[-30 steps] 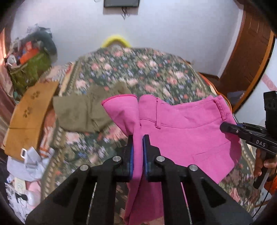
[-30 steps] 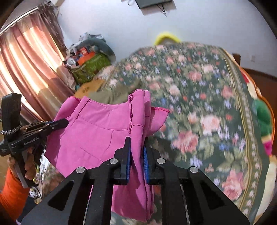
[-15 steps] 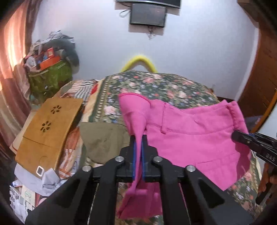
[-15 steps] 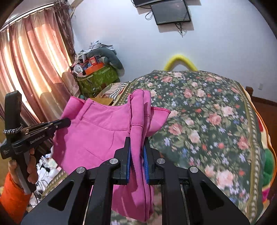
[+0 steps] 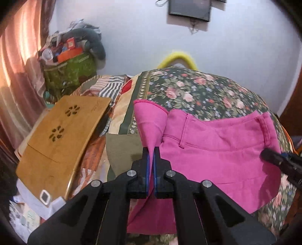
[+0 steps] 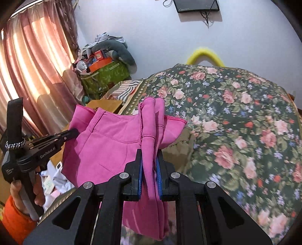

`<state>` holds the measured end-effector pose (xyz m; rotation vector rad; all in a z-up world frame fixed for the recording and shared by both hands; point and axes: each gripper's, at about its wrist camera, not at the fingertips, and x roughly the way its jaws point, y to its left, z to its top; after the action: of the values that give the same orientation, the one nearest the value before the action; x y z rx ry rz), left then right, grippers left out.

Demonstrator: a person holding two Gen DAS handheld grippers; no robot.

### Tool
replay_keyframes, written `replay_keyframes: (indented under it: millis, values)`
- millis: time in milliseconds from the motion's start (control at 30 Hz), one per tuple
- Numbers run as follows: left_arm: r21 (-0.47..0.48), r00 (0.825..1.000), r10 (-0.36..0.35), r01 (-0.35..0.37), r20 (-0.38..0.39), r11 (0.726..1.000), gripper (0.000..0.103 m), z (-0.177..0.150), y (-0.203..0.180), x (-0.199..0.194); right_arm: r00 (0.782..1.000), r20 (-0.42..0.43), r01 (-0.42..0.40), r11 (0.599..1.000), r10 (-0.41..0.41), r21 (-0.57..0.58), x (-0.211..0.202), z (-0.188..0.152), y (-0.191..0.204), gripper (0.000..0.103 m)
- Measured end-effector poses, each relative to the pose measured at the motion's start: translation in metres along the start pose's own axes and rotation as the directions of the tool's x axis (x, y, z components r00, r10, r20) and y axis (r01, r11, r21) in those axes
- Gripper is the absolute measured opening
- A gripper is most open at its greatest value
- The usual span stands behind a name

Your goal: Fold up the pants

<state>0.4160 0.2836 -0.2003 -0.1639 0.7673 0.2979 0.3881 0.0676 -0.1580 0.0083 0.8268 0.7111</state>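
We log 1 pr pink pants [image 5: 217, 150], held up in the air over the floral bed [image 5: 207, 94], stretched betw. 2 grippers. Left gripper [image 5: 151, 150]: jaws pinched tight on a bunched corner of pink cloth at one end of the waistband. Right gripper [image 6: 149, 152]: jaws clamped on a thicker gather of several pink layers at the other end; the rest hangs below it.

In the right view we see the left gripper [image 6: 73, 132] side-on, w/ "GenRobot.AI" in white on its body, 1 hand [image 6: 24, 190] on the grip, 1 orange sleeve [image 6: 13, 222]. A smaller label further back is too small to read.

Other items, as counted:
- 1 olive garment [image 5: 124, 150], flat on the bed, behind the pants.
- 1 wood board [image 5: 62, 135] w/ 2 flower cut-outs, left of bed.
- 1 green bag [image 5: 69, 71] w/ clutter piled on top.
- 1 yellow arch [image 5: 177, 56] behind the bed.
- 1 screen [image 6: 196, 5] on the wall.
- 1 pink curtain [image 6: 34, 62].
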Motion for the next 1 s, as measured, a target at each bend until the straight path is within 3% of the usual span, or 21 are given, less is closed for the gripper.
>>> replay_keyframes:
  millis: [167, 333, 567, 667, 800, 1000]
  values:
    - [0.014, 0.998, 0.048, -0.048, -0.033, 0.999, 0.002, 0.001, 0.008, 0.047, 1.0, -0.019, 0.023, 1.0, -0.022, 0.021, 0.034, 0.002, -0.004, 0.011]
    - [0.036, 0.994, 0.054, -0.05, -0.1, 0.998, 0.002, -0.007, 0.008, 0.091, 0.996, -0.055, 0.07, 0.997, -0.069, 0.017, 0.059, -0.001, -0.011, 0.011]
    - [0.05, 0.976, 0.112, -0.104, -0.186, 0.993, 0.005, -0.023, 0.011, 0.118, 0.987, -0.104, 0.121, 0.993, -0.121, -0.01, 0.067, -0.014, -0.014, 0.015]
    - [0.002, 0.975, 0.075, -0.076, -0.21, 0.997, 0.007, -0.027, 0.022, 0.113, 0.984, -0.089, 0.155, 0.987, -0.157, -0.03, 0.059, -0.015, -0.013, 0.018]
    - [0.007, 0.974, 0.087, -0.088, -0.211, 0.996, 0.007, -0.027, 0.03, 0.09, 0.984, -0.078, 0.157, 0.987, -0.16, -0.042, 0.037, -0.016, -0.011, 0.018]
    - [0.038, 0.99, 0.065, -0.06, -0.122, 0.997, 0.007, -0.014, 0.028, 0.01, 0.993, 0.011, 0.121, 0.992, -0.121, -0.042, -0.026, -0.002, 0.002, 0.019]
